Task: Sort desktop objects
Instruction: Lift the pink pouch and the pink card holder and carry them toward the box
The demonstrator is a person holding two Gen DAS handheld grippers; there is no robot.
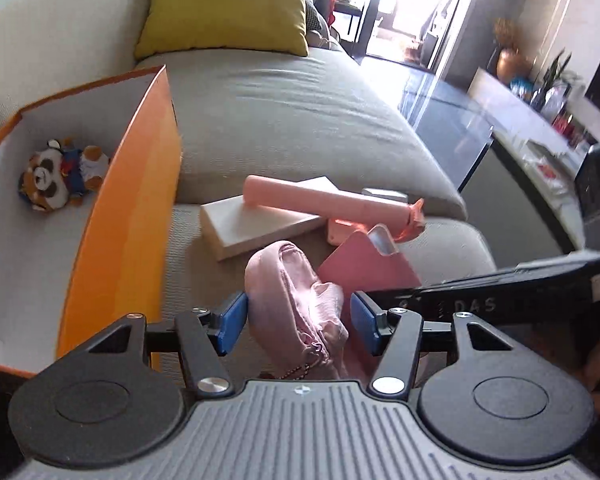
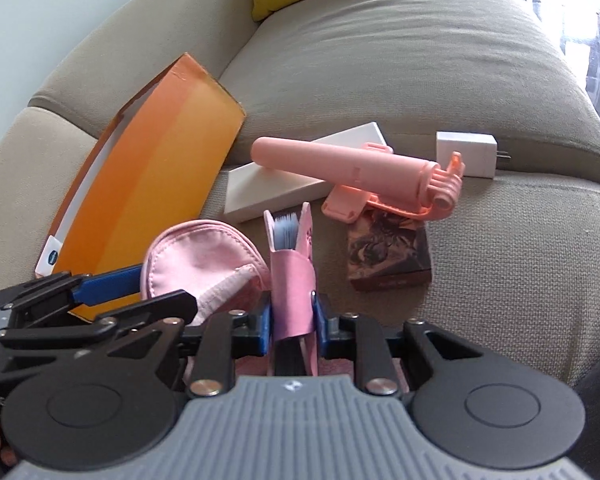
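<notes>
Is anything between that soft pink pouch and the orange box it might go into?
Only the box's own tall orange wall stands beside the soft pink fabric pouch; nothing else visible lies between them. The pouch would have to go over it.

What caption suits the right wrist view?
Right claw grips a pink card holder above a sofa strewn with things.
</notes>
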